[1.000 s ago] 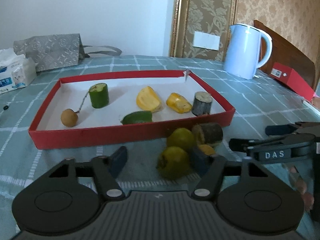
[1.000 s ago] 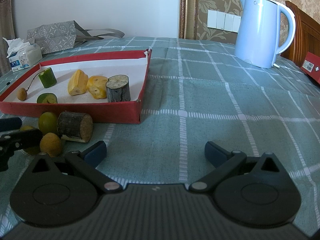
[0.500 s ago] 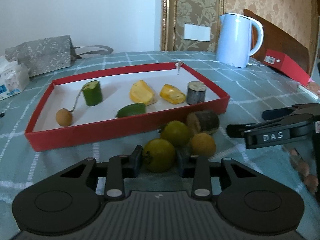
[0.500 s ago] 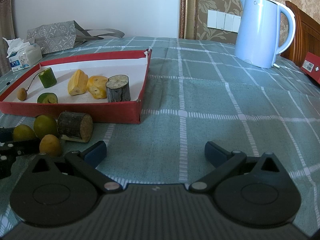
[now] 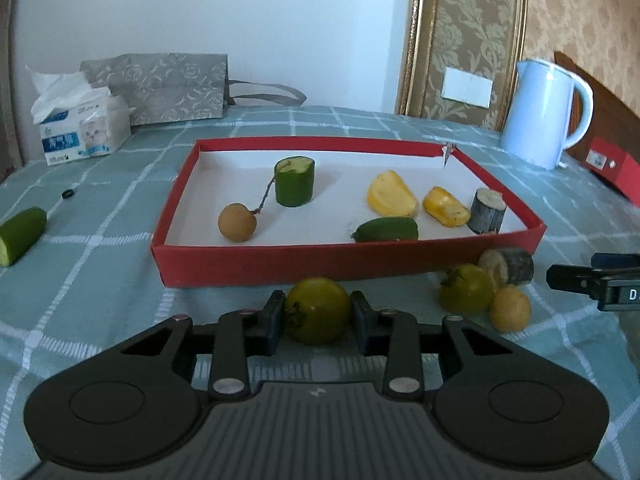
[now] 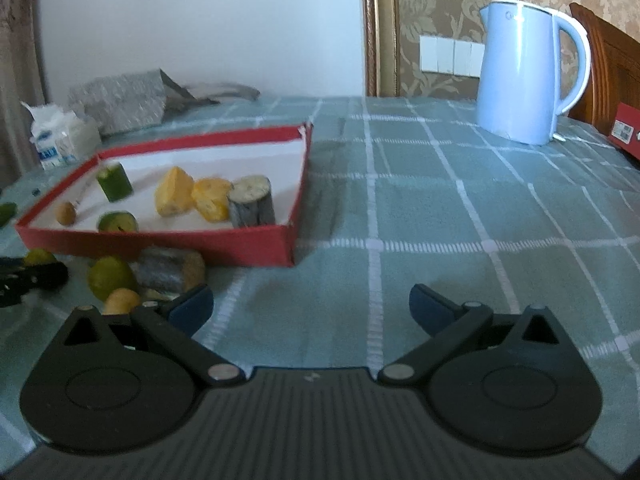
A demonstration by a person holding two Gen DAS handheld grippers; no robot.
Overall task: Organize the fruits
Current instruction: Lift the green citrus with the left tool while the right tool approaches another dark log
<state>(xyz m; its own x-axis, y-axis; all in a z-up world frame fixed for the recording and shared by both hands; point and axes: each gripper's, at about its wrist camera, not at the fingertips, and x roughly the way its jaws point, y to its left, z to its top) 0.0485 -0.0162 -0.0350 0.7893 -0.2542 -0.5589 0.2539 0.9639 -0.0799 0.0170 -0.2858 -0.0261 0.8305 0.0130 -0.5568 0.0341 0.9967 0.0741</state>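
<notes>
Left gripper clamps the green fruit just before the red tray's near wall. Lift clear over that wall, then lower onto bare white floor. Right gripper hangs spread, holding nothing.

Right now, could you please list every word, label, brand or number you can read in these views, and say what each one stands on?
"D": the only letter in view on the right gripper at the frame edge in the left wrist view; the rest is cut off.
Tissue pack: blue printed label, too small to read.
Red box beside the kettle: white sticker, too blurred to read.
Kettle: faint mark near its rim, unreadable.
</notes>
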